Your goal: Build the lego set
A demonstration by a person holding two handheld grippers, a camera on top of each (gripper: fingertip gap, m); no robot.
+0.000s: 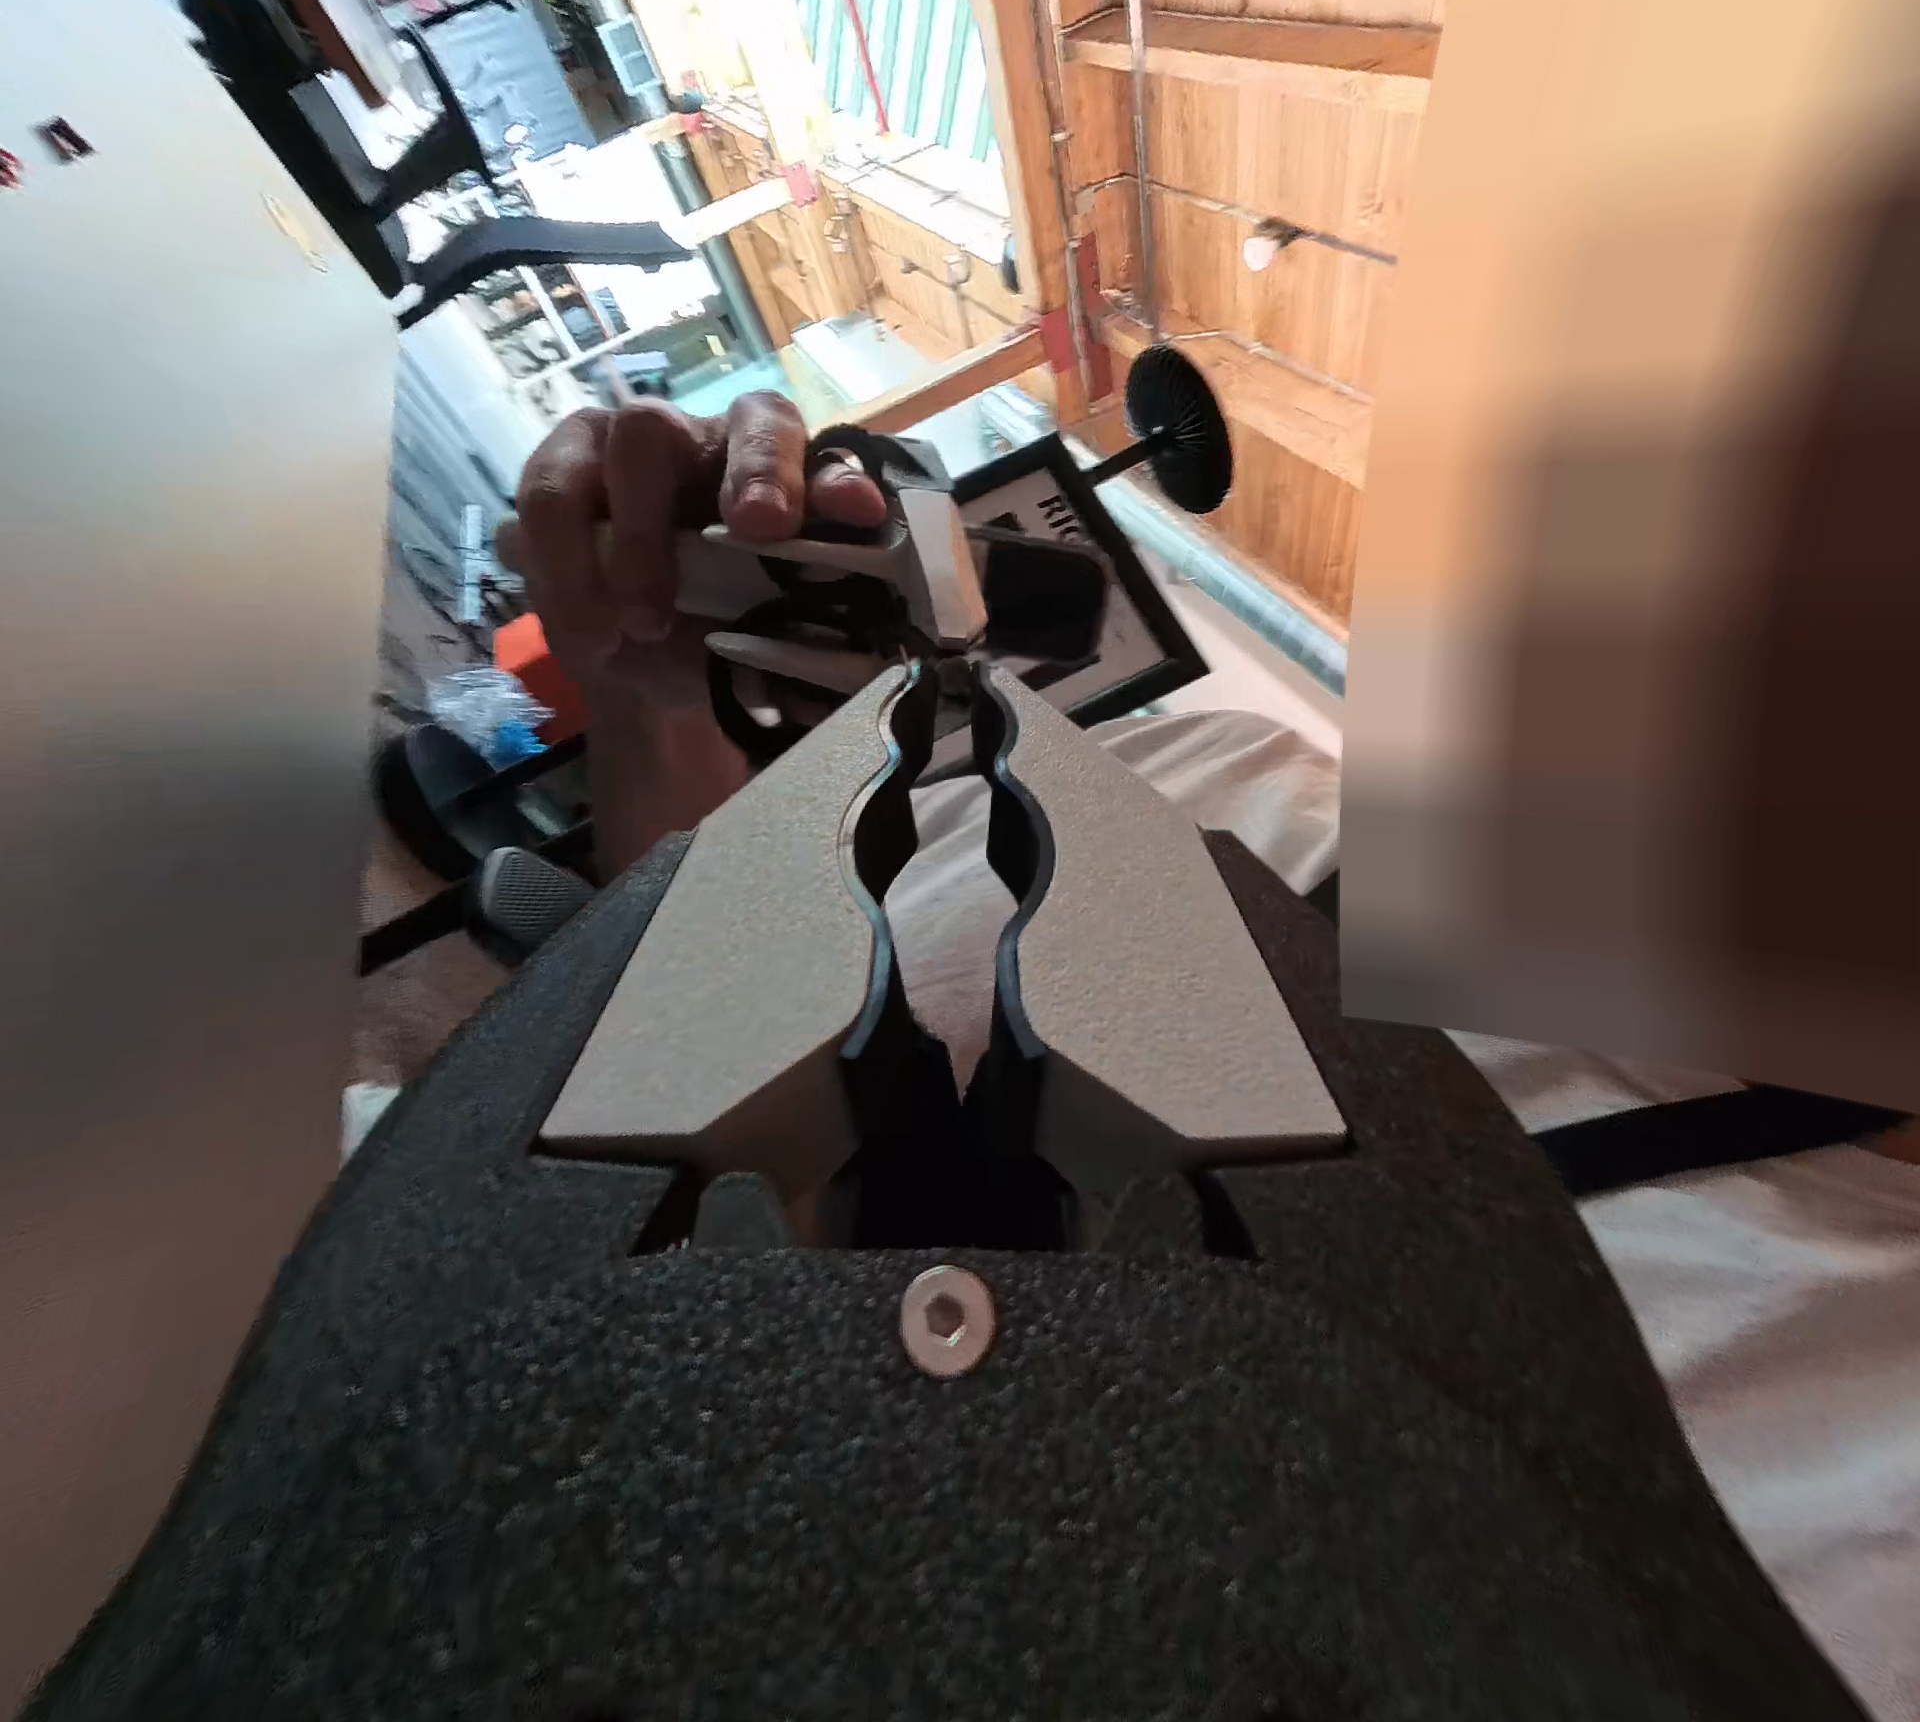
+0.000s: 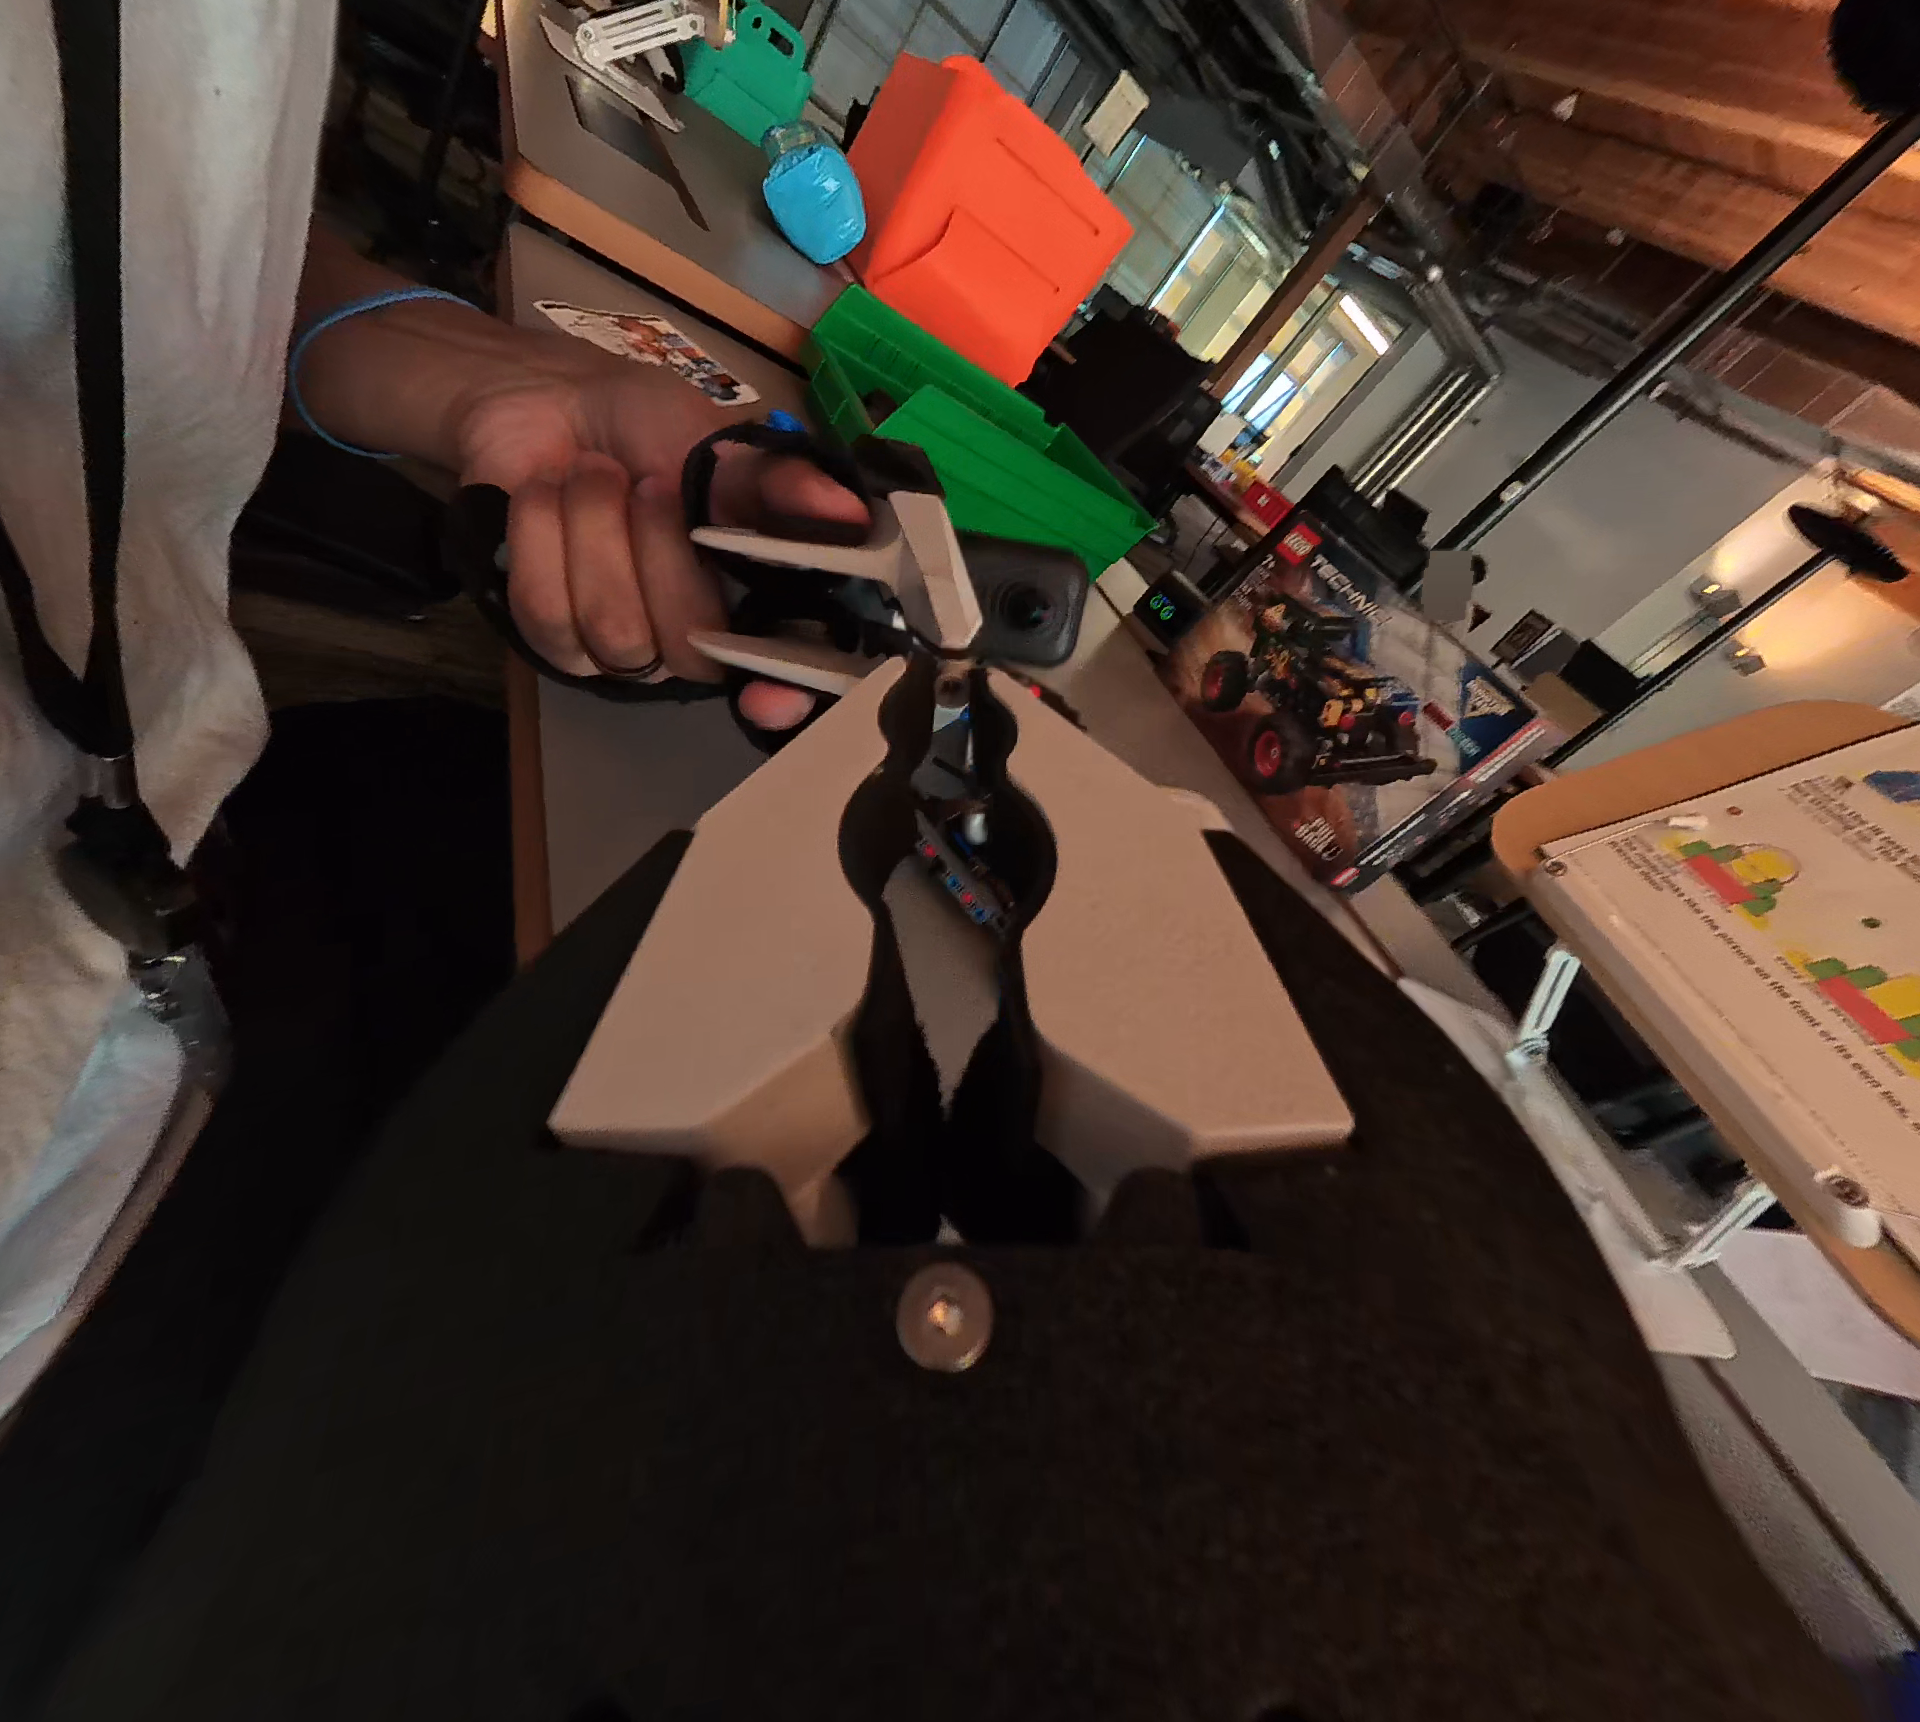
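Two tongs show in all: the right tongs (image 2: pixel 951 696) sit at centre of the right wrist view, with the left tongs (image 2: pixel 940 592) just beyond their tips. One hand (image 2: pixel 592 529) holds the far pair, at 9 o'clock. On the surface (image 2: pixel 623 779) there is one orange box (image 2: pixel 987 218) at 12 o'clock, two green bins (image 2: pixel 997 467) just below it, one blue-wrapped bottle (image 2: pixel 816 192) at 11 o'clock, and one lego set box (image 2: pixel 1351 716) at 3 o'clock. One instruction board (image 2: pixel 1714 945) lies at 4 o'clock.
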